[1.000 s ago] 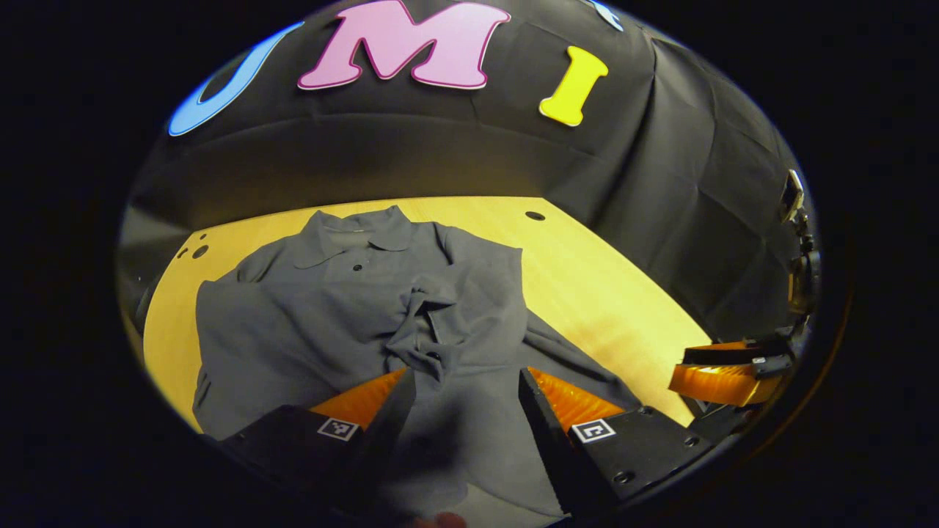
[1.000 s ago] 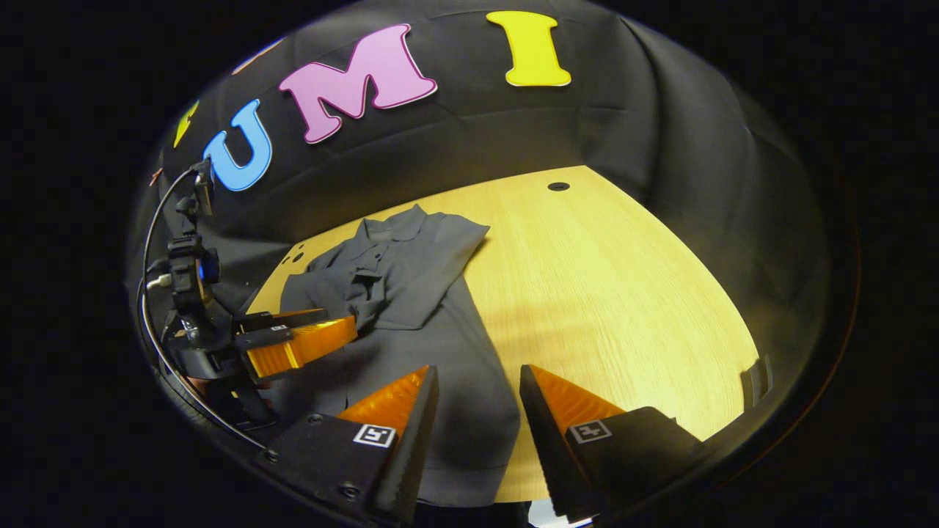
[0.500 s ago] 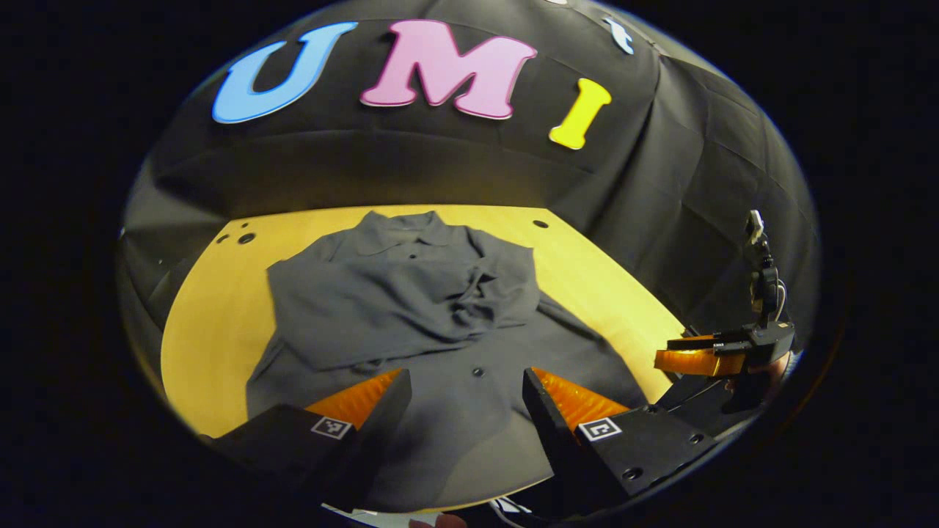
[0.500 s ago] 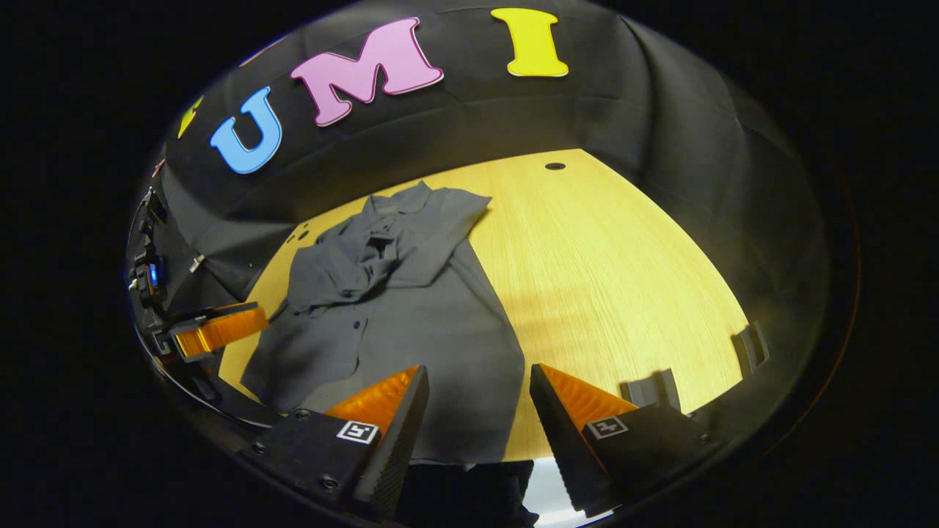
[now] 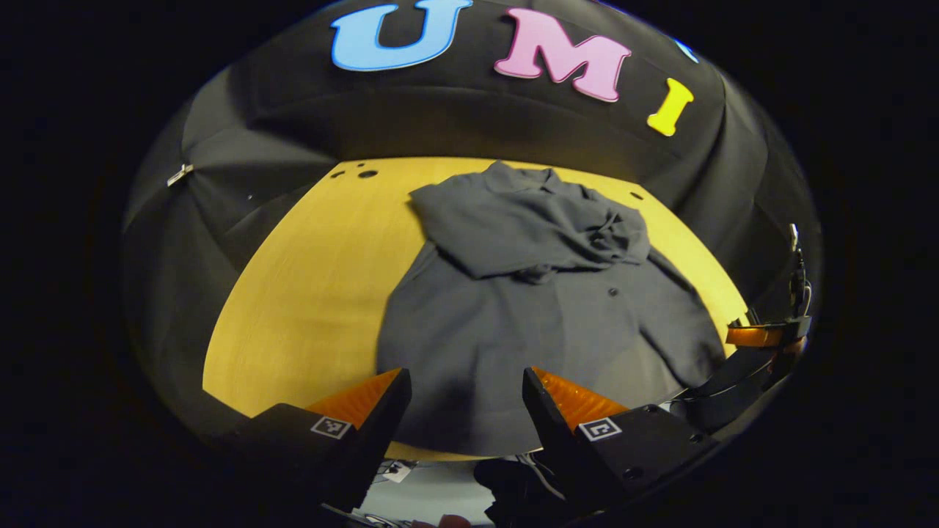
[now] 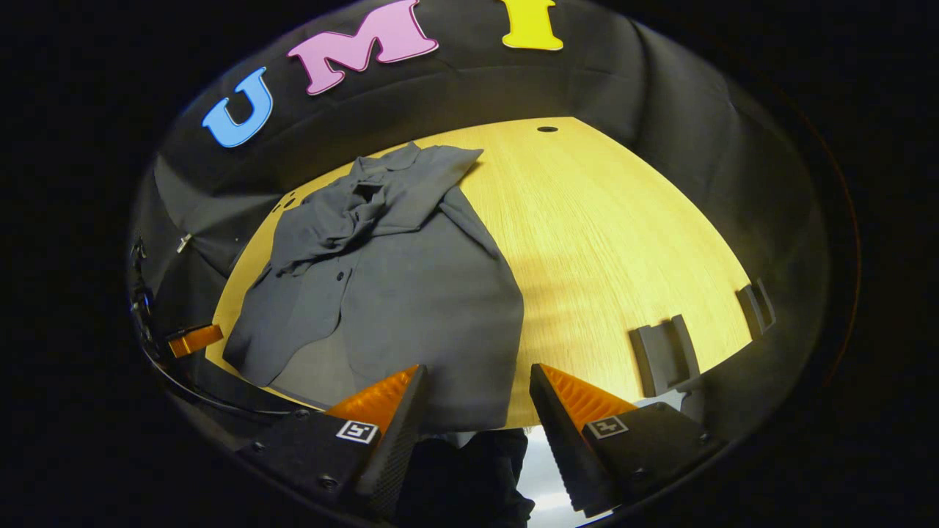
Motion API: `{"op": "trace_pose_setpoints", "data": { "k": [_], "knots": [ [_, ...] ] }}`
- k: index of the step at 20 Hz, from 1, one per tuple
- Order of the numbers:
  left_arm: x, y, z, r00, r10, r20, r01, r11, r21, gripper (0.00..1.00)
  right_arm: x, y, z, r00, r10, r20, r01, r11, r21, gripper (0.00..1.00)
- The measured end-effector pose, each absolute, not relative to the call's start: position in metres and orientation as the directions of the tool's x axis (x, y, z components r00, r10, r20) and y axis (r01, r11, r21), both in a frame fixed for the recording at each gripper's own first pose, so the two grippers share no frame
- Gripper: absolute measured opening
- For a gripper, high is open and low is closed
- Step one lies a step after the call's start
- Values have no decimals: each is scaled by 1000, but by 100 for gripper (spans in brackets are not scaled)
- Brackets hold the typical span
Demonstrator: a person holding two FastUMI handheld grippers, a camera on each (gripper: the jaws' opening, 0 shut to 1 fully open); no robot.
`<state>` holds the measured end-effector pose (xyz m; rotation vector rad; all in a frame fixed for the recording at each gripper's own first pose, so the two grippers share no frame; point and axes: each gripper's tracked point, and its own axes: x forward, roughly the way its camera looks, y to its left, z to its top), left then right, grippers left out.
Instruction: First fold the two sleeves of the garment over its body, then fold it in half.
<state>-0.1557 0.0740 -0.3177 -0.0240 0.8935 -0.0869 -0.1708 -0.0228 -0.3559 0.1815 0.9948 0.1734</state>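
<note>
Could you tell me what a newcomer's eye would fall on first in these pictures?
The dark grey garment spread over the yellow wooden table, its sleeves bunched across the chest near the collar at the far end. Next come the left gripper and the right gripper, both open at the garment's near hem.

Dark grey collared button-up garment: I count one
Yellow wooden table: one
Dark grey slotted holders on the table edge: I see two
Two-finger grippers: two, left gripper, right gripper
</note>
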Motion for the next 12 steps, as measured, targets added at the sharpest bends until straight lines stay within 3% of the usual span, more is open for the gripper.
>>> {"op": "trace_pose_setpoints", "data": {
  "k": [2,3,12],
  "knots": [
    [-158,86,-334,599,-65,-798,50,998,-44,92,-172,-20,-363,519,223,-825,-56,972,228,87],
    [-158,92,-341,588,-55,-807,41,998,-38,96,-171,-16,-367,512,219,-831,-61,974,219,87],
    [-153,108,-383,507,-17,-861,67,998,19,98,-169,-8,-400,454,138,-880,-143,986,81,87]
  ]
}}
